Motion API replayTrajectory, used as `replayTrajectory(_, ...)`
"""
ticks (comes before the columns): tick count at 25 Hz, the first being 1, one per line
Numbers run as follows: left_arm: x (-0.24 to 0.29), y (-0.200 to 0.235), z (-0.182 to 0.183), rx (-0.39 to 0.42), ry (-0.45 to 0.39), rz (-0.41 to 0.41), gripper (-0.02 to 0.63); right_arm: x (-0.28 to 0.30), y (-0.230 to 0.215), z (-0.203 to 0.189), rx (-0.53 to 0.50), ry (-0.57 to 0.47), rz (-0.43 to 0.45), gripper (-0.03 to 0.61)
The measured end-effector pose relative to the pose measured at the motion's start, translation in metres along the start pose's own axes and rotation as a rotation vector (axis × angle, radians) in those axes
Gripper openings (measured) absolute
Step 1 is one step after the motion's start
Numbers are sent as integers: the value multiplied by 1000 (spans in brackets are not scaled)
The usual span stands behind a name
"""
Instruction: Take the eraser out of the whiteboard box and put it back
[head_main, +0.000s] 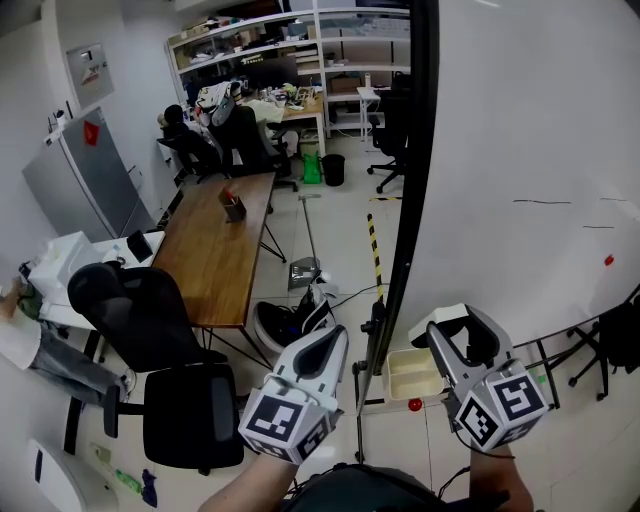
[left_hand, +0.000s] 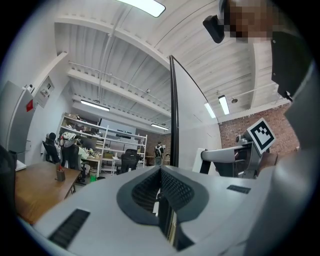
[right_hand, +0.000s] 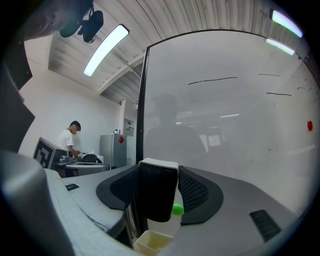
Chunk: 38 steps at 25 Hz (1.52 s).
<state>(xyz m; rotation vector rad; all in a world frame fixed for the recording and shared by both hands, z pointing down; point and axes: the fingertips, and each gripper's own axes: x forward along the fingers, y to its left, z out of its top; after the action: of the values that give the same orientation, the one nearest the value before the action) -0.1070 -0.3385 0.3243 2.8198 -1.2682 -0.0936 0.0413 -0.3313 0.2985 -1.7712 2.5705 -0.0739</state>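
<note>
The black-felt, white-backed eraser (right_hand: 157, 192) stands upright, clamped in the right gripper (head_main: 465, 335), already out of the cream plastic whiteboard box (head_main: 415, 375), which sits just below and ahead of those jaws, while the left gripper (head_main: 330, 345) hangs alongside, closed on nothing.

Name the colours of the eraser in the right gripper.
Rectangular eraser: black with a white back; right gripper view.
</note>
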Motion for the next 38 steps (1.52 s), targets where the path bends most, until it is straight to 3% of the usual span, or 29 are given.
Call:
replayTrajectory(11, 11, 5, -36, -30, 64, 0, 26, 6, 8, -44, -2, 67, 25, 264)
replayTrajectory(26, 11, 2, -97, -75, 154, 21, 26, 8, -15, -122, -22, 133, -74, 264)
replayTrajectory(38, 13, 8, -151, -64, 191, 70, 28, 19, -16, -183, 0, 309, -74, 264)
